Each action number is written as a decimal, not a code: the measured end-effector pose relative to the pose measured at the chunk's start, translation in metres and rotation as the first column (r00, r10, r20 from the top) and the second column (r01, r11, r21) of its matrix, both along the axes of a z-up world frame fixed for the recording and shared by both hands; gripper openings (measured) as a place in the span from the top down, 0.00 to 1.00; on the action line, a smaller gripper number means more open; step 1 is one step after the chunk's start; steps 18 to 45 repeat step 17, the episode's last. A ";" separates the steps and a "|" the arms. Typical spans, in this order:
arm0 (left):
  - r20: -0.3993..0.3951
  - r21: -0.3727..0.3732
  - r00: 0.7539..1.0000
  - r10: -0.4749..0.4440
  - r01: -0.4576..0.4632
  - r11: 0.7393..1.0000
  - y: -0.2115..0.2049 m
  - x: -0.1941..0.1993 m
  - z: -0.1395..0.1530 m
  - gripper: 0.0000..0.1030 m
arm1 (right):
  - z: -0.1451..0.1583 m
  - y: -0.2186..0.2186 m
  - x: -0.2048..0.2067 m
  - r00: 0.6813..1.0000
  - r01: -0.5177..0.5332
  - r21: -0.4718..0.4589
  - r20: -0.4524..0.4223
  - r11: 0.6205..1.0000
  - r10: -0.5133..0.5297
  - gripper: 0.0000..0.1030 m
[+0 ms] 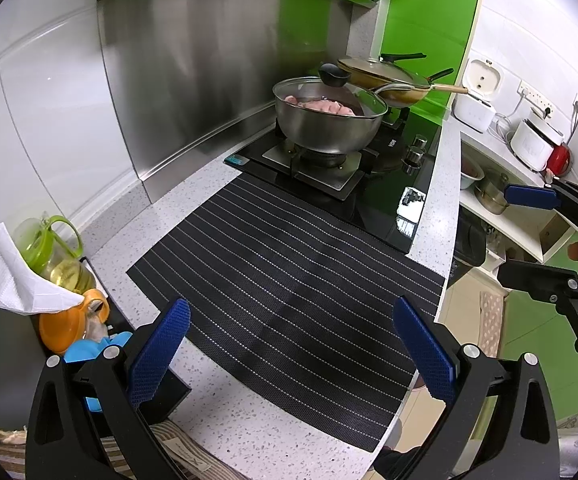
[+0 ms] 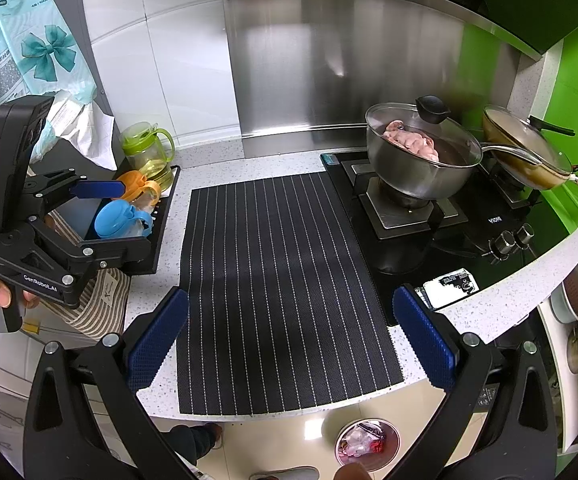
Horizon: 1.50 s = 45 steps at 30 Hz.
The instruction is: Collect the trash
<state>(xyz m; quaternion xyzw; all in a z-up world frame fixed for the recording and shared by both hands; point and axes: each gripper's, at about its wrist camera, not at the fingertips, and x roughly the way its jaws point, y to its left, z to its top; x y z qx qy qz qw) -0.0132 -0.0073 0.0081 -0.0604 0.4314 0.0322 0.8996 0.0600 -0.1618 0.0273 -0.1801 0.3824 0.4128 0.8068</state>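
Claws, left (image 1: 291, 354) and right (image 2: 291, 354), gape wide, empty; floor bin (image 2: 367, 446) contents blurred.

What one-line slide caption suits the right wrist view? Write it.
Open right gripper above a striped black mat, lidded steel pot on the stove, trash bin on the floor below.

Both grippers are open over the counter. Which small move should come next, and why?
Probably move the right gripper toward the torn white wrapper at the counter edge beside the stove. It looks like the only loose trash, the jaws are empty, and a trash bin waits below.
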 end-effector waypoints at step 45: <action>-0.039 0.025 0.999 -0.022 0.023 0.999 0.002 0.007 -0.008 0.06 | -0.001 0.002 -0.002 1.000 -0.005 0.001 -0.002 1.000 0.005 0.03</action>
